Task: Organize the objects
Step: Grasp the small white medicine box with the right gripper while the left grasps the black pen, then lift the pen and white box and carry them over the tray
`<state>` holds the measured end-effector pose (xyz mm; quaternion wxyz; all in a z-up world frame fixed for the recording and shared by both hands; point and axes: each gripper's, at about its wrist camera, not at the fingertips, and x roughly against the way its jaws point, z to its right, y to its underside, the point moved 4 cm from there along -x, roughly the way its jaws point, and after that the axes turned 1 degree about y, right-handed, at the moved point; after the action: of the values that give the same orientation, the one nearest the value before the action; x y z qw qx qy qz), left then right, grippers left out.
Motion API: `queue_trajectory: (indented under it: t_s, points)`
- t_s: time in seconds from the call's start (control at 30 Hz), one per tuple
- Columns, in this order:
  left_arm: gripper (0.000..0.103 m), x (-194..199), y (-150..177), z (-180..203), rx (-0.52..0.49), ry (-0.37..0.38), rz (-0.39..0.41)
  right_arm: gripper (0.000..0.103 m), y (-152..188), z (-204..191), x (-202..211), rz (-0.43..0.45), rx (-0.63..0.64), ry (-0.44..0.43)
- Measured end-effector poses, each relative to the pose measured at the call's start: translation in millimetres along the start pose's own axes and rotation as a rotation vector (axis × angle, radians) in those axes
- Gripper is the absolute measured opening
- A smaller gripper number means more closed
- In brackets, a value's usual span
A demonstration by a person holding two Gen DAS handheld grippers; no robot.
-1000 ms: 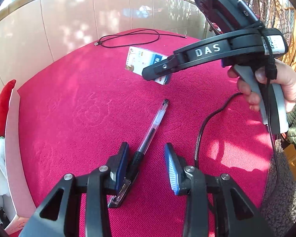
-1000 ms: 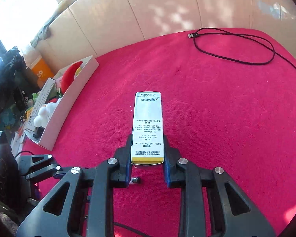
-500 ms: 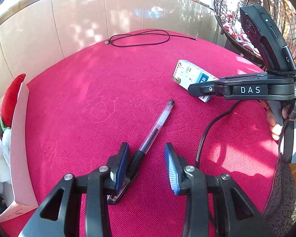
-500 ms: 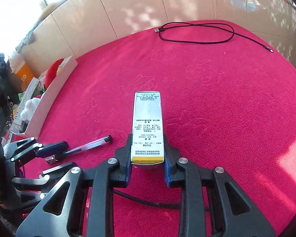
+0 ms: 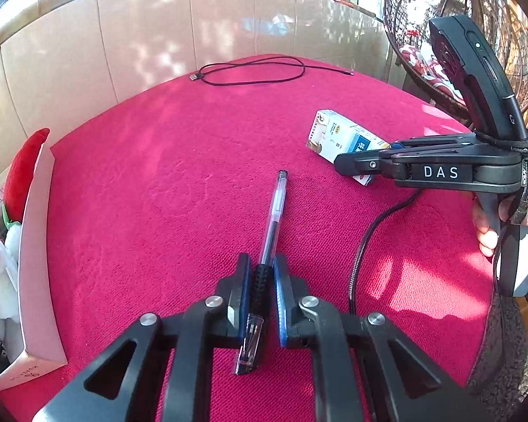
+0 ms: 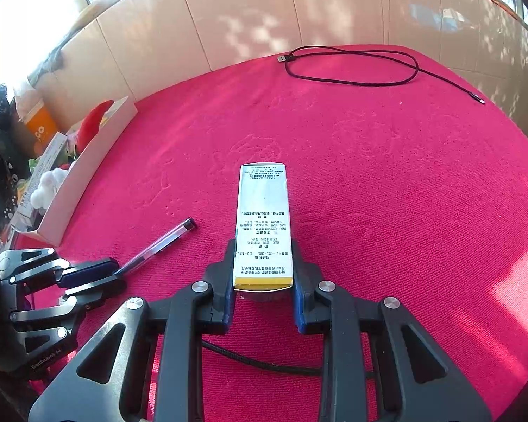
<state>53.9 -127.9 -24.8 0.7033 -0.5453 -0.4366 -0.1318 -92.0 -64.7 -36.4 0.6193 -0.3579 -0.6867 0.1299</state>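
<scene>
The pen (image 5: 272, 225) lies on the red cloth (image 5: 158, 193) with its black grip clamped between the pads of the left gripper (image 5: 260, 277); the clear barrel runs forward past the fingertips and the cap end sticks out behind them. The right gripper (image 6: 263, 263) is clenched on the near end of a box (image 6: 263, 218), which juts forward over the cloth. Seen from the left wrist, the box (image 5: 341, 140) sits just right of the pen's far tip, with a hand (image 5: 510, 225) on the right gripper's handle. A second ago the left jaws stood apart, the pen against only the left pad; they have just closed onto it, and the pen now points straight ahead rather than slanting right. The box, then raised further back, has come lower and nearer. A looped USB cable (image 5: 253, 74) lies at the cloth's far edge by a tiled wall (image 5: 140, 35). A white carton (image 5: 35, 246) with soft toys stands at the left, and a wicker chair (image 5: 457, 35) at the right.
</scene>
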Motion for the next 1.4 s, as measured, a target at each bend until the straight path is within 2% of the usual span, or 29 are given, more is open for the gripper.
queue_trajectory:
  t_s: [1.03, 1.4]
  points:
    - [0.009, -3.3, -3.8, -9.8, 0.001, -0.021, 0.008, 0.025, 0.6, -3.7, -0.9, 0.003, 0.020, 0.029]
    - [0.008, 6.9, -3.6, -11.9, 0.010, -0.061, 0.058, 0.025, 1.1, -1.8, -0.1, 0.009, 0.004, 0.017]
